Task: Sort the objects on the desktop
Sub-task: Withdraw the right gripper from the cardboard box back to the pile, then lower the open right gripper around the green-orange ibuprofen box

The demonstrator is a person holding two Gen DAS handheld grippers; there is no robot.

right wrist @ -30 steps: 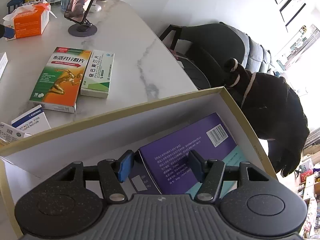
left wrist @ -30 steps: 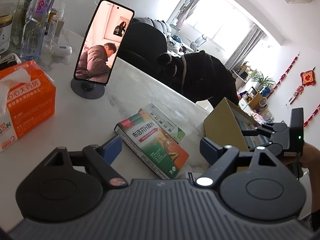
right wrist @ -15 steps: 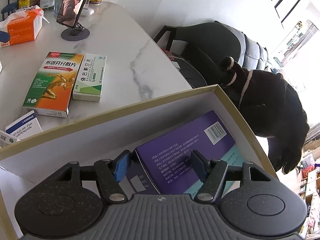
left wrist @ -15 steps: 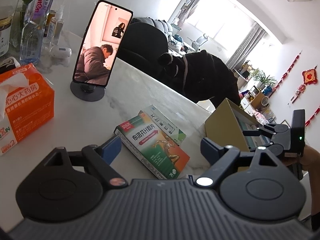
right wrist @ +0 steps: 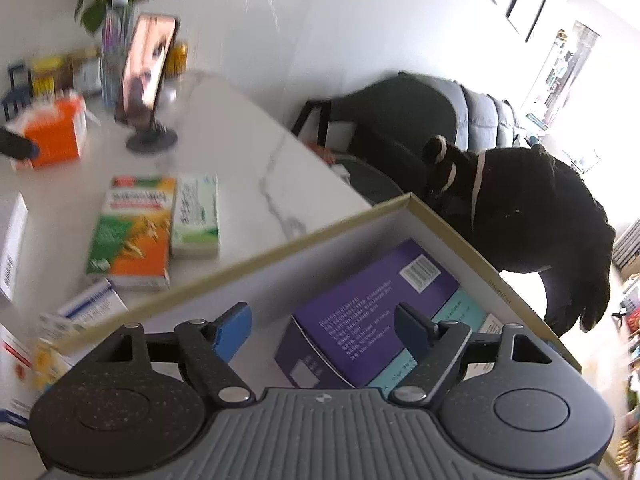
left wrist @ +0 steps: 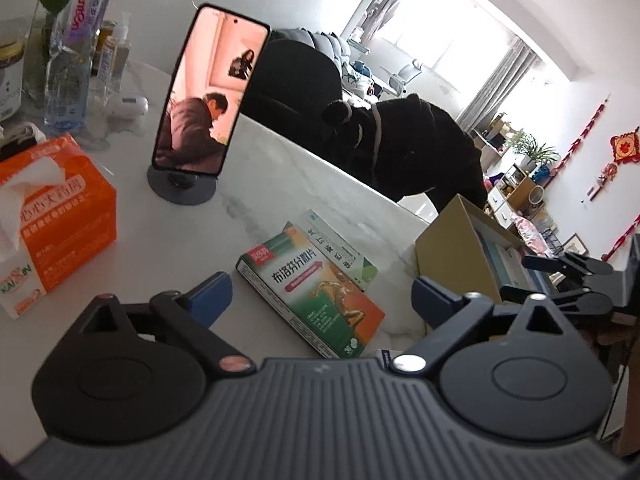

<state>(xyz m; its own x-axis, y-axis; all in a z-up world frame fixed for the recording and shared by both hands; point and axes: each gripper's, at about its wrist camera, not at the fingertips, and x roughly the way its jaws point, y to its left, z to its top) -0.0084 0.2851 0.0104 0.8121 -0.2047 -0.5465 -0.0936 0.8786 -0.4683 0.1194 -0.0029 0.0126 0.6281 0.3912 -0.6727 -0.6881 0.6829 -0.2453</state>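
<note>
The right gripper (right wrist: 322,330) is held with jaws spread and empty over the open tray (right wrist: 472,256), where a purple box (right wrist: 372,304) is lying flat on a teal one (right wrist: 460,310). The left gripper (left wrist: 320,294) is likewise released and empty, poised above the marble table (left wrist: 272,184).

Just beyond the tray's near wall, the green-and-orange box (left wrist: 316,292) is seen flat on the table, with a slimmer white-and-green box (left wrist: 340,250) touching its far long side. Both are judged to be light, stiff cartons with slick printed faces; a hold across the narrow width, on the long edges, is judged safest, though the shared edge leaves little room for a finger between them. Small white cartons (right wrist: 90,304) are crowded against the tray's left corner.

Farther from the tray, a phone (left wrist: 208,94) on a round stand and an orange tissue box (left wrist: 56,216) are set well apart from the cartons. Bottles (left wrist: 74,40) are ranged behind them.
</note>
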